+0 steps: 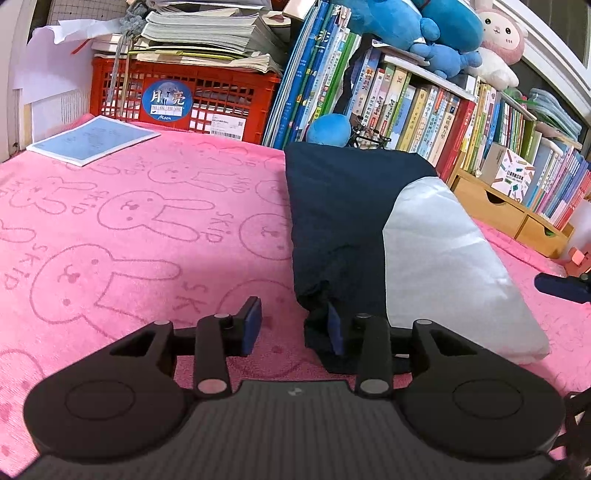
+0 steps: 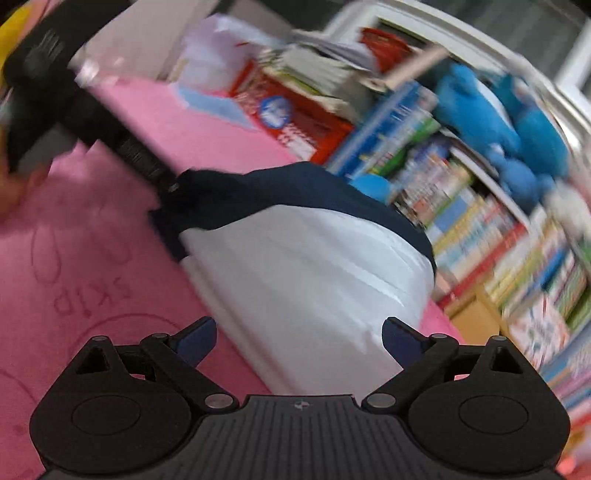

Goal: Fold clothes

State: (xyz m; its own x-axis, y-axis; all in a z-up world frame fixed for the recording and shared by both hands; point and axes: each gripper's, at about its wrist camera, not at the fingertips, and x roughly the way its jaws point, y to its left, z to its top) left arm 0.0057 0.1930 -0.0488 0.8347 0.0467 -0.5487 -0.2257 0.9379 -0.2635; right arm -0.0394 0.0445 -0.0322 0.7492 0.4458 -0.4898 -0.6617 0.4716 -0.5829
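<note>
A folded garment lies on the pink bunny towel, with a navy part and a white part on its right. My left gripper stands partly open at the garment's near navy corner. That fabric bunches around the right pad, the left pad is clear of it, and pink towel shows in the gap. The right wrist view is motion-blurred. My right gripper is wide open with the white part just ahead between its fingers, untouched. In that view the left gripper meets the navy edge.
A red crate under stacked papers and a blue booklet sit at the towel's far side. Rows of books, a wooden drawer unit and plush toys border the far right. A fingertip of the right gripper shows at the right edge.
</note>
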